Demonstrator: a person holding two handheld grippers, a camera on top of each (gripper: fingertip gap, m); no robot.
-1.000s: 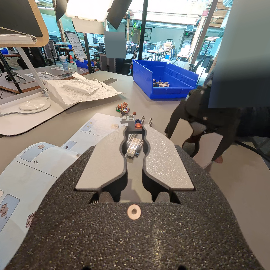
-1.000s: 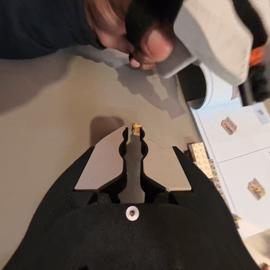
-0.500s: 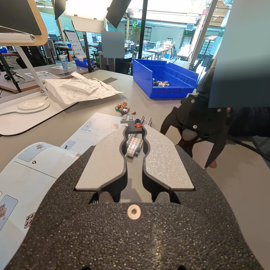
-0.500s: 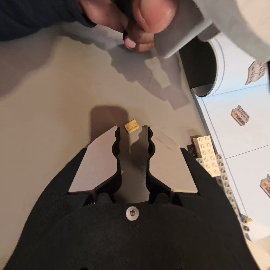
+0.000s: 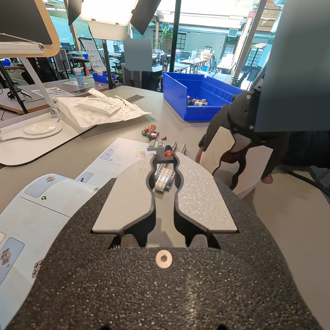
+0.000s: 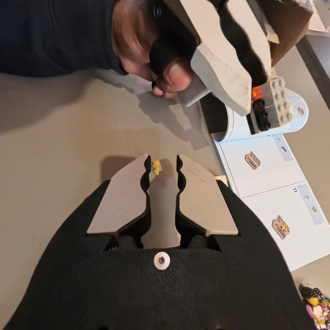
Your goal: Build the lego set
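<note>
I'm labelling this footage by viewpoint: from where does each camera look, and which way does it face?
Left wrist view: on the left gripper, facing across the table to a blue bin; its fingers clamp a grey brick assembly.
Right wrist view: on the right gripper, facing down at a small yellow piece; a hand shows.
Shared: instruction booklet, each other's gripper.

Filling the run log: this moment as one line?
left gripper: shut on grey brick assembly | right gripper: open, yellow piece between fingers, on table
</note>
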